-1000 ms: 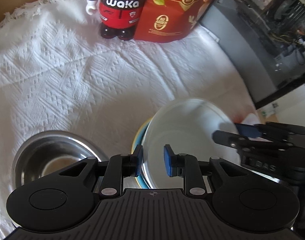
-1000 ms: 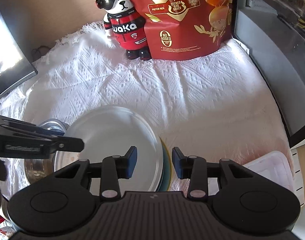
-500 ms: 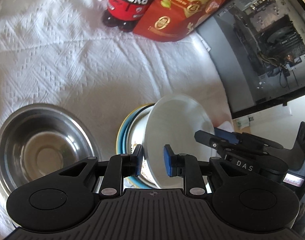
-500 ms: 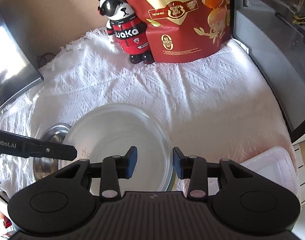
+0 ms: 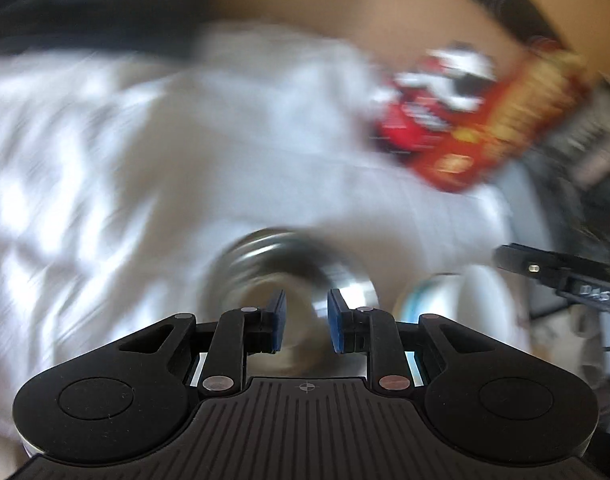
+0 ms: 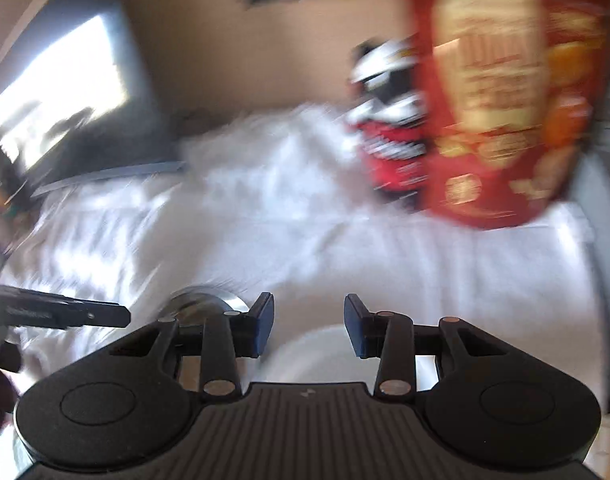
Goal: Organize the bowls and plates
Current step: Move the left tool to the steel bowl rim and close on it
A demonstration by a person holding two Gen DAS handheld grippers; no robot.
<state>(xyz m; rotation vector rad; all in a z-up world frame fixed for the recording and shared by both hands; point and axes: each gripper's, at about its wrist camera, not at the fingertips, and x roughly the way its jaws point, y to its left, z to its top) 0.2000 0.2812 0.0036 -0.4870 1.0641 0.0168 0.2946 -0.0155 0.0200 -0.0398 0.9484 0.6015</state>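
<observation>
Left wrist view: we found the left gripper (image 5: 305, 316) with its blue pads parted by a narrow gap and nothing between them. Just beyond the gap sat the steel bowl (image 5: 289, 256), on the white cloth (image 5: 145, 160). To its right stood the white bowl (image 5: 485, 304), on what looked like a blue-rimmed plate (image 5: 415, 296); a dark finger of the other tool hung above it. Farther back were a red figurine (image 5: 425, 96) and a red pouch (image 5: 505, 120).

In the right wrist view, we found the right gripper (image 6: 307, 326) with its pads standing apart, gripping nothing. The white bowl lay directly below them, largely cut off by the tool body. Only this view showed a bright monitor (image 6: 65, 92) at far left and the pouch at full height. The steel bowl was a sliver behind the left finger.

Both views were heavily blurred. We could not read any print, nor tell whether the blue rim belonged to a plate or a bowl.
</observation>
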